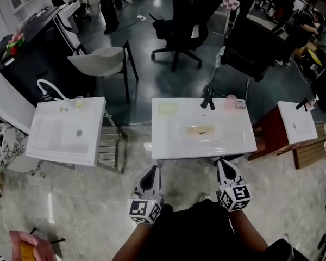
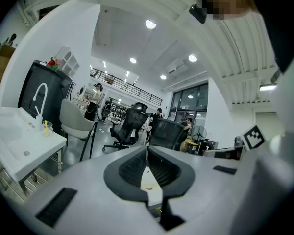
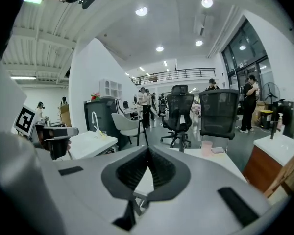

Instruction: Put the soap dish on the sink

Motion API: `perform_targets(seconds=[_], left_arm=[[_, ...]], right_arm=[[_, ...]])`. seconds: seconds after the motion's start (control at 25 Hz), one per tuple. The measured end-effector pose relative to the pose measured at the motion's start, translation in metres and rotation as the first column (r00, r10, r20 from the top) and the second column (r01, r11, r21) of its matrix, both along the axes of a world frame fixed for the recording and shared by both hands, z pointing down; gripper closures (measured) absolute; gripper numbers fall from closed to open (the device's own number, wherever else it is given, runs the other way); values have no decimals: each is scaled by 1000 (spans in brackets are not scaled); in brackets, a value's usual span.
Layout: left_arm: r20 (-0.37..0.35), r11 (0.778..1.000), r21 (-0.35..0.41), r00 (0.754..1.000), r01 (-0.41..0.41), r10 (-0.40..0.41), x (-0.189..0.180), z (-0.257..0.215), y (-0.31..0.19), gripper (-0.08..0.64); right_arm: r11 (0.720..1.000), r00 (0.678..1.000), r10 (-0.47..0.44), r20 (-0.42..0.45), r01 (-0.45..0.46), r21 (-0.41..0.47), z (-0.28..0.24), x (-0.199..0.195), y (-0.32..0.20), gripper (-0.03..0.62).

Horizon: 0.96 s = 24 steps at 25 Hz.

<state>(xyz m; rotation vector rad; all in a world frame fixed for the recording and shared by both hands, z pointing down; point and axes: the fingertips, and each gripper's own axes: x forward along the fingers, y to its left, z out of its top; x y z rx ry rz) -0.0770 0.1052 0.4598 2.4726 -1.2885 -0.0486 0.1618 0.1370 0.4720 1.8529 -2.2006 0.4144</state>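
Jaws closed, empty, before white sink (image 1: 174, 141); office chairs (image 1: 180, 16) beyond.

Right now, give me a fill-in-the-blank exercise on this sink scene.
The faucet on the middle sink is ___ in colour. In the head view, the pink cup stands to that faucet's ___. The left hand-held gripper and right hand-held gripper both have jaws ___, holding nothing.
Missing: black; right; shut.

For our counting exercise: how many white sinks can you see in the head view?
3: the left sink, with a white tap; the middle sink, with a black tap; the right sink, on a brown cabinet. More may lie out of frame.
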Motion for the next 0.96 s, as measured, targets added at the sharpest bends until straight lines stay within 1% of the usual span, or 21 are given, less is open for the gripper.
perform_targets(seconds=[0.16, 0.28, 0.4, 0.48, 0.68, 0.96], left_arm=[[21, 1000, 4, 1000, 21, -21, 28, -1, -4, 541], [40, 1000, 11, 999, 15, -15, 63, -6, -2, 541], [57, 999, 39, 998, -1, -1, 99, -16, -2, 540], [58, 999, 50, 998, 6, -8, 119, -21, -2, 541], [72, 998, 48, 997, 31, -34, 163, -17, 7, 541], [94, 997, 51, 994, 55, -59, 224, -12, 18, 541]], right_arm=[[999, 1000, 11, 6, -11, 36, -9, 42, 1, 594], [998, 1000, 21, -1, -21, 53, -20, 81, 10, 594], [997, 1000, 27, -1, -27, 66, -25, 115, 17, 594], [997, 1000, 28, 7, -29, 68, -25, 135, 20, 594], [997, 1000, 21, 23, -22, 78, -23, 181, 26, 594], [996, 999, -14, 31, 11, 88, -20, 243, 30, 594]])
